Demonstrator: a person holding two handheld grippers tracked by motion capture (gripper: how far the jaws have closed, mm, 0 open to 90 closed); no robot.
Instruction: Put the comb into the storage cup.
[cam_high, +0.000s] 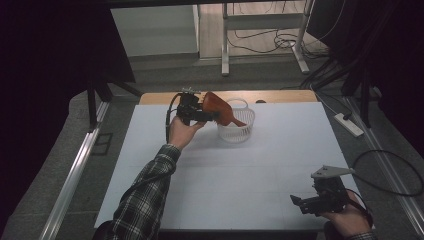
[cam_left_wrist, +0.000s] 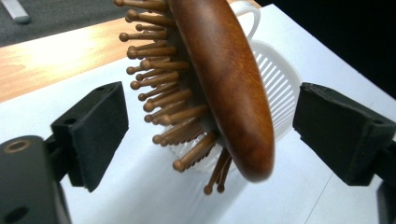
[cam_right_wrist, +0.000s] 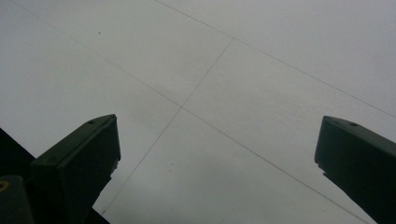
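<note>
A brown wooden hairbrush (cam_high: 218, 107) stands tilted in a white slatted basket (cam_high: 239, 132) at the table's back middle, its handle down inside and its head leaning out to the left. My left gripper (cam_high: 210, 116) is open right beside the head. In the left gripper view the hairbrush (cam_left_wrist: 226, 79), with its wooden bristles facing left, hangs between the two wide-apart jaws without touching either, and the basket (cam_left_wrist: 281, 86) lies behind it. My right gripper (cam_high: 301, 202) is open and holds nothing, low over the table's front right corner. The right gripper (cam_right_wrist: 217, 128) looks down on bare white surface.
The white table top (cam_high: 225, 175) has a wooden strip (cam_high: 160, 97) along its back edge. On the floor to the right lie a power strip (cam_high: 348, 124) and loose cables (cam_high: 395, 172). A white desk frame (cam_high: 225, 45) stands behind the table.
</note>
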